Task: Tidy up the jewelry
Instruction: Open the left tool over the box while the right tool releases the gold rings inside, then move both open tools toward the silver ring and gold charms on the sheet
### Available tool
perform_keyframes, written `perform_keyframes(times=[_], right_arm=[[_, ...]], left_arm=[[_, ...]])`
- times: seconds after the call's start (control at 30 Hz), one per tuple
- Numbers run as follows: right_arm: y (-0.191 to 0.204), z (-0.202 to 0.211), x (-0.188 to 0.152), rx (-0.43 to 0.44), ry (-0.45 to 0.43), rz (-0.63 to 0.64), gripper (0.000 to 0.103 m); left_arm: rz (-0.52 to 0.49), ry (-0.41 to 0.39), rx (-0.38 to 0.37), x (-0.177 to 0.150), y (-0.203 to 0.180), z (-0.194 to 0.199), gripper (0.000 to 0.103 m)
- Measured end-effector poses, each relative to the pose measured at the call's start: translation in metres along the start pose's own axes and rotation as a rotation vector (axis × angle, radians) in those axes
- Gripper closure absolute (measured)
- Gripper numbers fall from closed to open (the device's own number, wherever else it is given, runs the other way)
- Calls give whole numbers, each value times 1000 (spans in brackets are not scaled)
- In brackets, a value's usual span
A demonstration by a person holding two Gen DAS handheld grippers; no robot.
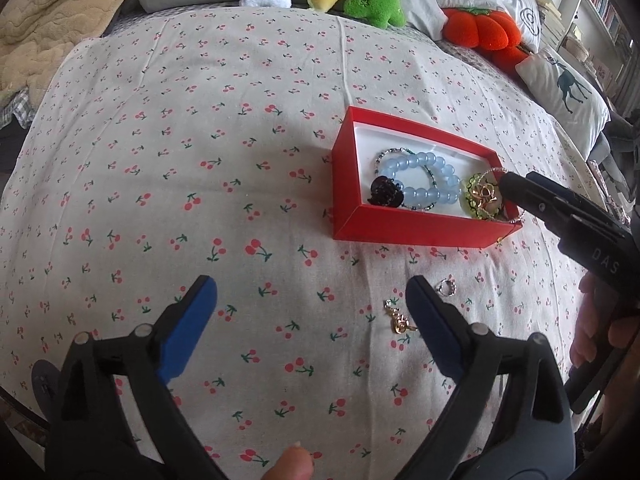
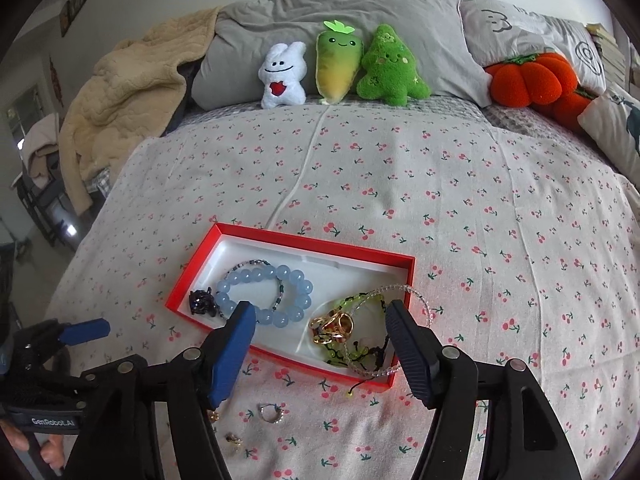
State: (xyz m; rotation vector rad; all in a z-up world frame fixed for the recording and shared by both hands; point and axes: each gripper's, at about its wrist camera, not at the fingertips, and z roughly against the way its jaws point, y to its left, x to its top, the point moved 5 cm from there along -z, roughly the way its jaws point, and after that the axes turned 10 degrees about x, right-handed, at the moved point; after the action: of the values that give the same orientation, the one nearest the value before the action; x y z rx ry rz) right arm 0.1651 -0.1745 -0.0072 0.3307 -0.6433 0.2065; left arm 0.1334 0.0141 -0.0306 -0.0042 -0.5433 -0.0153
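A red box (image 2: 316,245) with a white lining lies on the cherry-print bedspread. Inside it are a blue bead bracelet (image 2: 264,292), a black charm (image 2: 202,302), a green bead bracelet (image 2: 348,346) and a cluster of gold rings (image 2: 334,326). A clear bead strand (image 2: 404,290) hangs over the box's right rim. My right gripper (image 2: 320,312) stands open over the box's right end, its pads clear of the gold rings below. My left gripper (image 1: 310,292) is wide open above bare cloth in front of the box. A gold pendant (image 1: 398,318) lies beside its right finger, a silver ring (image 1: 446,286) just beyond.
Plush toys (image 2: 340,68), an orange pumpkin cushion (image 2: 532,80), grey pillows and a beige blanket (image 2: 128,96) line the far end of the bed. Another small gold piece (image 2: 234,438) lies near the front edge. Fingers of the person's hands show at the frame edges.
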Motion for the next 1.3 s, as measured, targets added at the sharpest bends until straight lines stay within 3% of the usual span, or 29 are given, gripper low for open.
perform_keyframes(times=[0.27, 0.37, 0.83, 1.03, 1.17, 1.3], right_arm=[[6, 20, -23, 9, 15, 37, 20], [5, 22, -37, -3, 39, 41, 19], [-6, 11, -97, -39, 195, 56, 19], [-13, -3, -120, -69, 273, 73, 19], [-11, -3, -127, -105, 253, 132, 10], [-17, -3, -132, -117, 238, 99, 0]], left_arm=[[-52, 3, 21, -9, -7, 0, 1], [-81, -3, 65, -15, -10, -1, 1], [-180, 55, 132, -65, -29, -24, 1], [-167, -9, 134, -76, -26, -24, 0], [-150, -29, 149, -79, -26, -23, 0], [-123, -39, 177, -81, -27, -21, 0]])
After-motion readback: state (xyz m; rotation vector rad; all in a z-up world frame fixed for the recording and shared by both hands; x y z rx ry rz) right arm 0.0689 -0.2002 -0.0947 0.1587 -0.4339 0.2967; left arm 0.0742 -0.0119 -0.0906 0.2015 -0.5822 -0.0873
